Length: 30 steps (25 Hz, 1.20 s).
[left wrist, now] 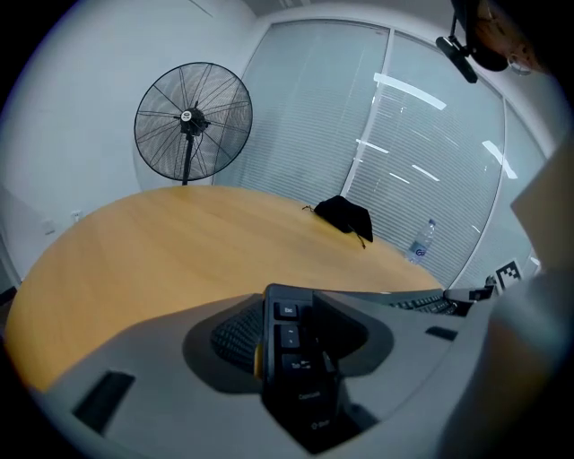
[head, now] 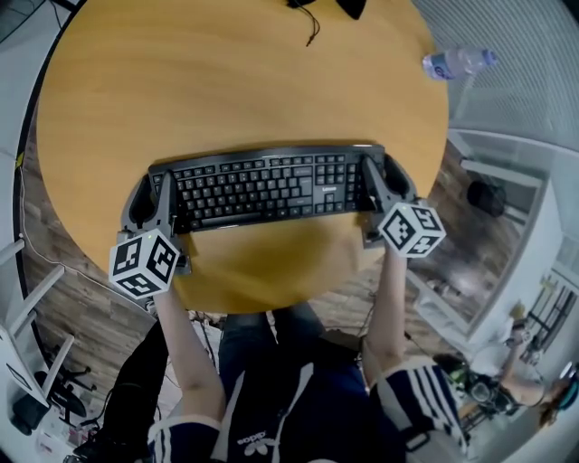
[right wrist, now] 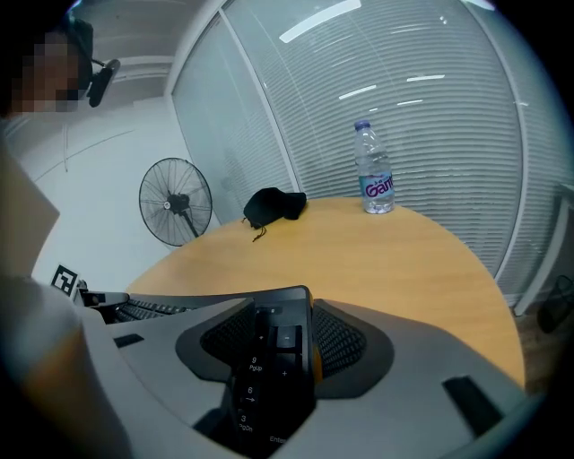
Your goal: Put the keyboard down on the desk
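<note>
A black keyboard (head: 267,187) stretches across the near part of the round wooden desk (head: 226,81), held by both ends. My left gripper (head: 154,203) is shut on its left end, where the Esc key end (left wrist: 291,345) sits between the jaws. My right gripper (head: 380,185) is shut on the right end, clamping the number-pad edge (right wrist: 269,368). Whether the keyboard touches the desk top or hangs just above it cannot be told.
A clear water bottle (head: 457,61) (right wrist: 375,170) stands at the desk's far right edge. A black bundle with a cord (head: 339,7) (left wrist: 345,215) lies at the far side. A standing fan (left wrist: 191,121) is beyond the desk. Blinds cover the glass wall.
</note>
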Motion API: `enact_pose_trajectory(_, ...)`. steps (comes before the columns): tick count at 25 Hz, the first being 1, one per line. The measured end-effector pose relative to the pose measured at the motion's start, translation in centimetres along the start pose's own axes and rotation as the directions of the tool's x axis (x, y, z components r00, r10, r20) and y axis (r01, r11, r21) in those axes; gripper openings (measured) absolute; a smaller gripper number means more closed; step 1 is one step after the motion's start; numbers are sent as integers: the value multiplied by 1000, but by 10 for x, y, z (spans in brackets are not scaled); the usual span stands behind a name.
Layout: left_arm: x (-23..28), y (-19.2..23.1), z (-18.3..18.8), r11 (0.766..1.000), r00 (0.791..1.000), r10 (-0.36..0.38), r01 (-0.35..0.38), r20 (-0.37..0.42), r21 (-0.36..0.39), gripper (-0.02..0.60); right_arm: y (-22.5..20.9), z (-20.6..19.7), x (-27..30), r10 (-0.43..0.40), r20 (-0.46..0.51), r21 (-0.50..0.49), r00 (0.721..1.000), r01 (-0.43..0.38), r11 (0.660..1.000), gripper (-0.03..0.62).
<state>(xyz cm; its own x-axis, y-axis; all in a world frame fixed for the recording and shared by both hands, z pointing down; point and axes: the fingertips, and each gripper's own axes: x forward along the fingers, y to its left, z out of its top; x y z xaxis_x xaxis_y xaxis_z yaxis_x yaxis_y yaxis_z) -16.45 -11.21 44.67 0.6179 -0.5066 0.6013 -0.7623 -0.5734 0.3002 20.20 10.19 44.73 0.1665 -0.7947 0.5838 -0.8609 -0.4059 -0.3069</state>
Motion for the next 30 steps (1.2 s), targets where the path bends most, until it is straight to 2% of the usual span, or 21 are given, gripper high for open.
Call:
enact_pose_trajectory(4,3,1,-1,999,999,29,-28,-38,35,163,0,-3,3,-24,-47,-7,999,23,1000,189)
enact_pose_trajectory(15,6,2,0,997,999,35,-33,-21,66,163,-4,-4,6,-30,-52,-6,998,30,1000,189)
enact_pose_trajectory(20,-3,2,6,990,999,46,-46,-1,137,163,-4,7,-3,-65,-15,-102,998,63,993,183)
enact_pose_trajectory(23,-10,1,15,987,998,42,-47,35,155,161,-1,22,-11,-63,33,-114,997,67,991,172)
enact_pose_trajectory(26,-14,-3,25,984,998,35,-45,59,172,142,4,37,-18,-70,80,-138,994,81,987,98)
enact_pose_trajectory(30,-18,-7,36,979,994,48,-67,97,193,42,14,41,-19,-47,94,-155,994,61,986,19)
